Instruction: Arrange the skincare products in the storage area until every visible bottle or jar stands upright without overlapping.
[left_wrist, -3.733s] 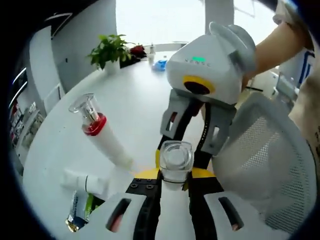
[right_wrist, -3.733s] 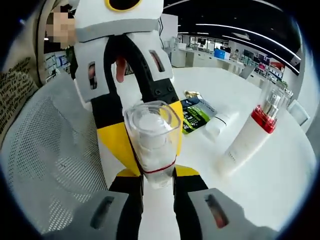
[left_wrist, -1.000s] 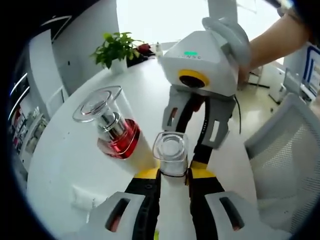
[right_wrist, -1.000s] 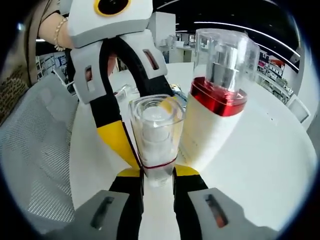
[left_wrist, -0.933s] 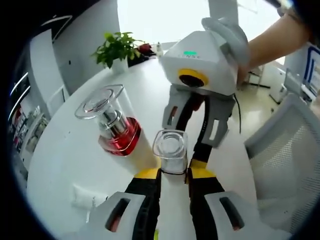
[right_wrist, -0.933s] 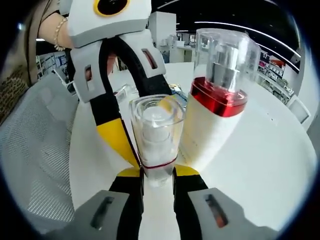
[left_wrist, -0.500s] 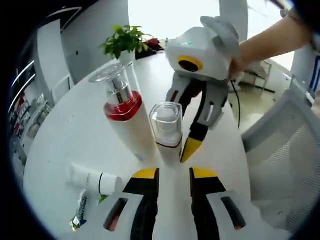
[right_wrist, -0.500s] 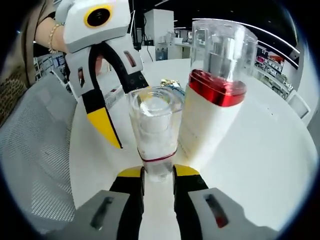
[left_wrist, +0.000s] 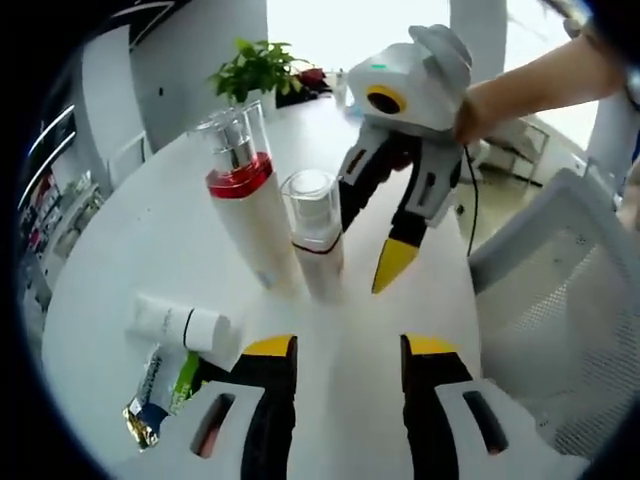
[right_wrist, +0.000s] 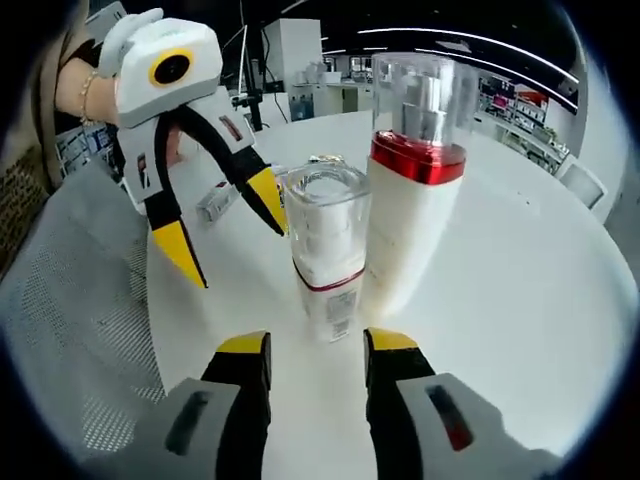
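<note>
Both hand-held grippers have let go of the small clear-capped bottle (left_wrist: 315, 235) and pulled back from it; half a second ago the right one was pinching it. Now it stands by itself on the white desk (left_wrist: 130, 250).

Going left to right in the left gripper view: a foil sachet (left_wrist: 155, 395) and a small white tube (left_wrist: 180, 325) lie flat on the desk. Next comes the tall red-collared bottle (left_wrist: 245, 195), standing up. The small bottle stands just beside it, very close; I cannot tell if they touch. Then the right hand-held gripper (left_wrist: 385, 245) hangs over the desk with its jaws spread apart, held by a person's hand (left_wrist: 465, 115). A mesh chair (left_wrist: 540, 300) sits at the far right.

The left hand-held gripper (left_wrist: 340, 350) is spread wide too and holds nothing. In the right gripper view it hangs tilted, with its yellow tips pointing down at the desk.

The bottle step looks done. I think the tube is next. It needs to be picked up and stood on its end, away from the two bottles.
</note>
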